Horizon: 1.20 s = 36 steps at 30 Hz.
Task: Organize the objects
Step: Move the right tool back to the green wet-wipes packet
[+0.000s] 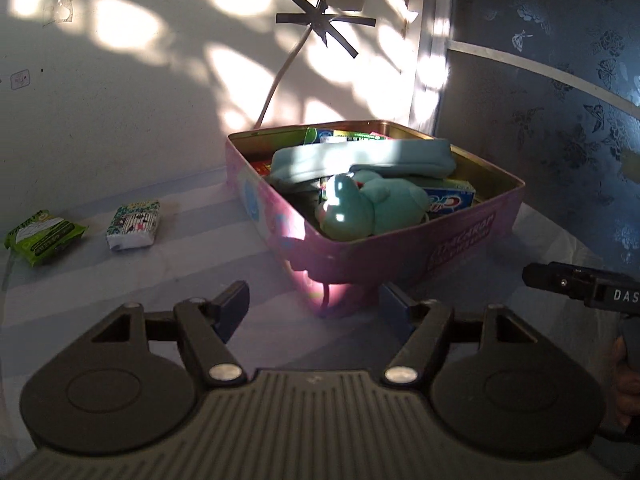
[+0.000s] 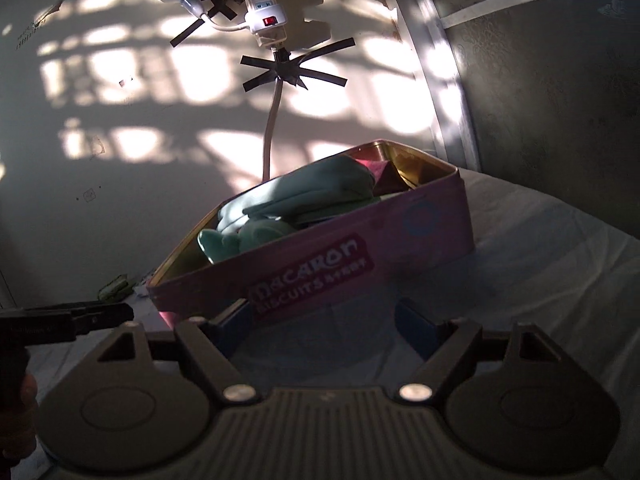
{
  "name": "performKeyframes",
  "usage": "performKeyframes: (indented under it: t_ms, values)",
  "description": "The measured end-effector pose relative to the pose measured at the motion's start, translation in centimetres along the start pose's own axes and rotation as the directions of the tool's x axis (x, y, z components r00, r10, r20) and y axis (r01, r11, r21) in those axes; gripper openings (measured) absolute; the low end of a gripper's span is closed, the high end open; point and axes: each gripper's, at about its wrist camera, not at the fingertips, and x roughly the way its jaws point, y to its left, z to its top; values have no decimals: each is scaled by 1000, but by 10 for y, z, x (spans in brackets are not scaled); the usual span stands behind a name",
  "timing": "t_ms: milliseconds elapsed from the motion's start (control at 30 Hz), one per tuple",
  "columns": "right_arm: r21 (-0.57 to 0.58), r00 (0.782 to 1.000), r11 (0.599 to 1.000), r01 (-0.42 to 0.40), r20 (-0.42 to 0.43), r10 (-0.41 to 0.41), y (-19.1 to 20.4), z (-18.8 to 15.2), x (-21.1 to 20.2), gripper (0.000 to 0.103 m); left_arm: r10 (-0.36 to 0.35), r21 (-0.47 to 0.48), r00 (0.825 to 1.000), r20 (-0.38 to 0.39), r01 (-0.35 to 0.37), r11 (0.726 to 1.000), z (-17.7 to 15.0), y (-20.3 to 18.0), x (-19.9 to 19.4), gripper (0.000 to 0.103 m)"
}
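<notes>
Black plastic fills the bottom of both views: each gripper's ribbed body and its two arms with blue pads. In the left wrist view the left gripper (image 1: 314,304) stands open at the lower centre, nothing between its pads, which hang over the striped tabletop (image 1: 168,264) just short of the tin's near corner. At the right edge of that view the right gripper (image 1: 560,280) shows as a dark tip, with part of a hand (image 1: 626,384) below it.

In the right wrist view the right gripper (image 2: 322,318) is likewise open and empty, its pads just before the tin's long side. The left gripper (image 2: 100,314) pokes in from the lower left edge of that view.

Past the pads, at mid frame, sits the tin (image 1: 400,248), pink, lidless, lettered "MACARON BISCUITS" on the side. It is heaped full: a teal plush toy (image 1: 360,208) lies nearest, a pale blue pouch (image 1: 360,160) across the middle, a blue toothpaste box (image 1: 452,194) to the right, and green and red boxes (image 1: 344,136) along the far wall.

Left of the tin, well apart from it, two things lie on the tabletop: a white patterned packet (image 1: 134,224) and, further left, a green packet (image 1: 42,236).

Behind everything stands a pale wall (image 1: 120,100) dappled with sunlight. A white cable (image 1: 280,80) climbs it from behind the tin, fixed by crossed black tape (image 1: 324,24) to a power strip (image 2: 264,4) at the top. Dark floral-patterned panelling (image 1: 560,120) fills the right.
</notes>
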Motion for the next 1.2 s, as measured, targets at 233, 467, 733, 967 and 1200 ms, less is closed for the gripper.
performKeyframes:
  t_ms: [233, 467, 733, 967, 1200]
  values:
    - [-124, 991, 992, 11, -134, -28, 51, -37, 15, 83, 97, -37, 989, -115, -102, 994, -35, 39, 9, 73]
    - [-238, 965, 956, -169, -237, 112, 125, -56, 28, 84, 112, -101, 988, -108, -123, 987, -46, 71, -4, 73]
    - [-315, 945, 914, -255, -283, 166, 178, -63, 43, 81, 160, -126, 979, -124, -176, 976, -49, 108, -15, 73]
    - [-394, 923, 858, -328, -329, 202, 218, -63, 63, 78, 239, -144, 959, -149, -261, 955, -47, 163, -17, 74]
    - [-470, 917, 800, -373, -321, 238, 264, -42, 95, 72, 425, -209, 893, -146, -447, 870, -48, 234, -16, 77]
